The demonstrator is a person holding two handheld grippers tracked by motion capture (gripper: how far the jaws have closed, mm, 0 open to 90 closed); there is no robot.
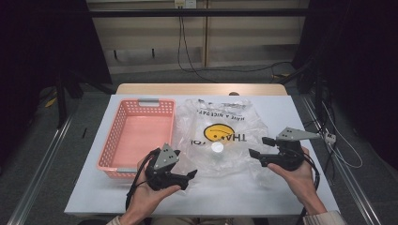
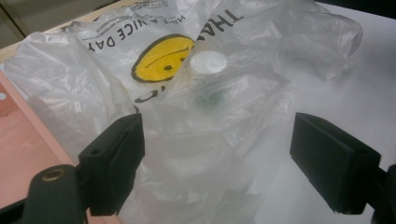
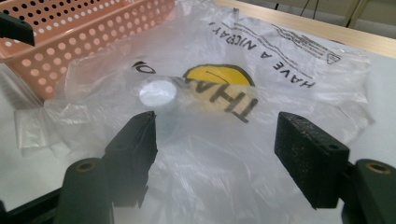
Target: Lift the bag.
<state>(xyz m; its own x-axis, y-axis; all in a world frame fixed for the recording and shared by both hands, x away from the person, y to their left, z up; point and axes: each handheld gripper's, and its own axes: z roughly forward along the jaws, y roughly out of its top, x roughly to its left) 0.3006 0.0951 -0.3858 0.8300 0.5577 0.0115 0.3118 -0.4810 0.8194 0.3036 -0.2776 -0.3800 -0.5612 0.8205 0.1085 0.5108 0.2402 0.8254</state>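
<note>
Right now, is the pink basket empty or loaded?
Empty. The high view shows the pink basket with its whole floor bare; the white-capped item sits inside the plastic bag beside it.

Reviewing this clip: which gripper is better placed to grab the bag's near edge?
Left, probably. The left gripper is open right at the plastic bag, its edge between the jaws; the right gripper is open farther along it.

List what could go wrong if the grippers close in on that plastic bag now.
1. The plastic bag is thin, crumpled film; the open left gripper may pinch just one layer, which could stretch or tear.
2. A white-capped bottle stands inside the bag; pulling the film could tip it over.
3. The pink basket sits right beside the bag's left edge, so the left gripper or dragged film could bump or shift it.
</note>
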